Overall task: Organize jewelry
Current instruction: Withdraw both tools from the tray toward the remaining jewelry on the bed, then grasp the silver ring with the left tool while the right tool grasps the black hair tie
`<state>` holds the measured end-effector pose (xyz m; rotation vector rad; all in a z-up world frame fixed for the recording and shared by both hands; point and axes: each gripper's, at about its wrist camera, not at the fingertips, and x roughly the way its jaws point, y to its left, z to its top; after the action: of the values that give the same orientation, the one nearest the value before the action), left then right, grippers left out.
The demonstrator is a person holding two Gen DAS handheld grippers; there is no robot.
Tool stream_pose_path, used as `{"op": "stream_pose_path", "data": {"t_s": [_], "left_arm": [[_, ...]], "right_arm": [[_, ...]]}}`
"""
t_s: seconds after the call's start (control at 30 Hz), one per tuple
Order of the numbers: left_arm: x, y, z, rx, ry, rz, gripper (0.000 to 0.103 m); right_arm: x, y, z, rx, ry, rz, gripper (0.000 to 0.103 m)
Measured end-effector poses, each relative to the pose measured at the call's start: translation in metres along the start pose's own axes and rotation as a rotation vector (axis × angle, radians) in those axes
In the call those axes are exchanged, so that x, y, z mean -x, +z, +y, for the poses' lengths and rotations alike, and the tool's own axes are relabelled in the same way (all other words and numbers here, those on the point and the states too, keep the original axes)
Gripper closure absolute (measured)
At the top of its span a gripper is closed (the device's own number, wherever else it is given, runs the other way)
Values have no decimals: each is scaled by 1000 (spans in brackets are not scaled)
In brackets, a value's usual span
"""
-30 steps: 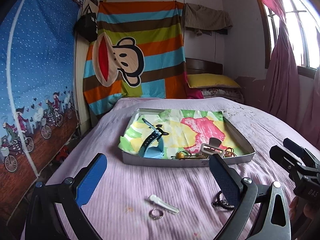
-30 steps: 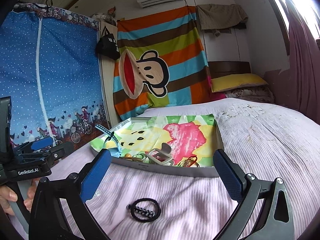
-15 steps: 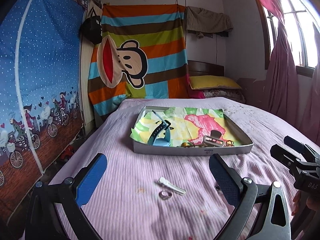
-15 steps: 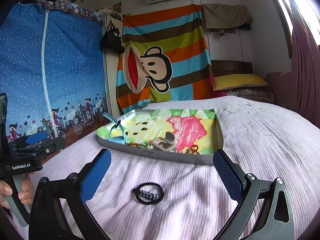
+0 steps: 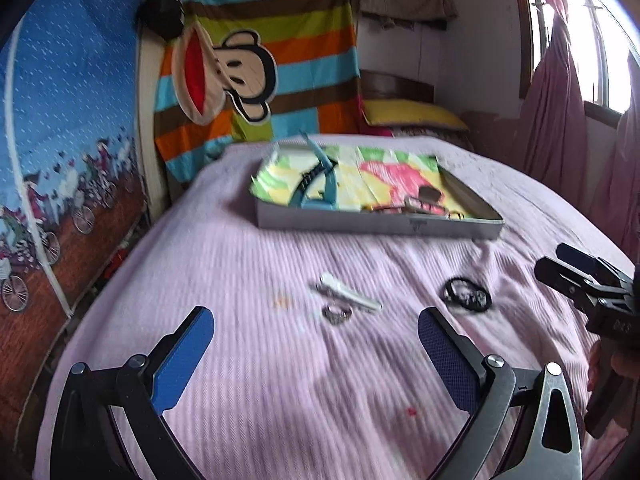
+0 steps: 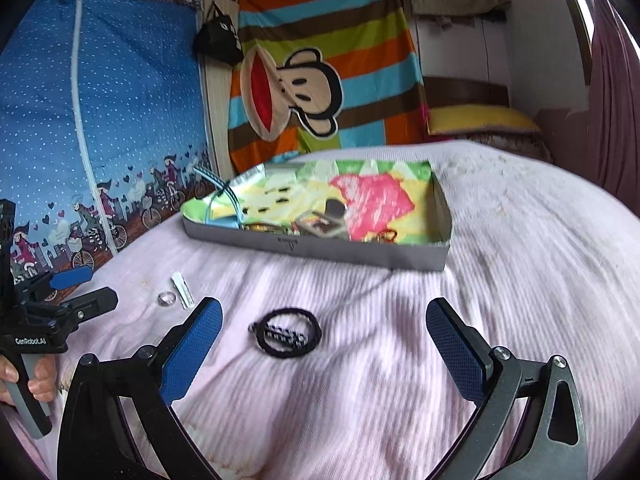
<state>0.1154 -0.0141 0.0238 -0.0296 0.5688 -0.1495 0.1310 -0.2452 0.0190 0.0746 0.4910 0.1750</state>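
Right wrist view, both grippers wide apart, empty, black hair tie [image 6: 287,333] between, ring [image 6: 167,299] left, tray [image 6: 316,246] beyond

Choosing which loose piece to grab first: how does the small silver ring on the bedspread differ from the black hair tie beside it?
The small silver ring is shiny metal and much smaller; the black hair tie is a dark, matte, wider loop. The ring lies by the white hair clip, nearer the left gripper; the tie lies before the right gripper. Both lie flat outside the tray.
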Motion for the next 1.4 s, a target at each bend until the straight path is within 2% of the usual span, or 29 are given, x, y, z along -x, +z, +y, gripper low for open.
{"op": "stream_pose_path", "data": {"t_s": [0.37,0.47,0.8,0.9,0.97,1.07,1.13,1.27,1.4], "left_arm": [[-24,-1,1,-21,-36,103,0],[-27,-2,-3,-43,-35,108,1],[-40,-1,-5,-39,-78,126,21],[-47,1,-9,-48,-92,145,32],[-52,1,-10,-47,-89,163,39],[-59,2,-12,-52,-77,180,45],[-62,2,-13,-53,-71,188,47],[-66,-2,-14,-49,-57,192,49],[-63,-9,-16,-58,-43,165,51]], "right_arm": [[-18,-8,7,33,13,76,4],[-22,-10,13,50,24,96,9],[-41,-17,13,33,47,172,46],[-47,-16,12,16,36,177,57],[-52,-14,11,13,26,178,63],[-62,-11,10,5,20,192,71],[-69,-10,9,1,21,213,79],[-75,-10,11,2,27,234,84],[-83,-12,14,12,18,269,85]]}}
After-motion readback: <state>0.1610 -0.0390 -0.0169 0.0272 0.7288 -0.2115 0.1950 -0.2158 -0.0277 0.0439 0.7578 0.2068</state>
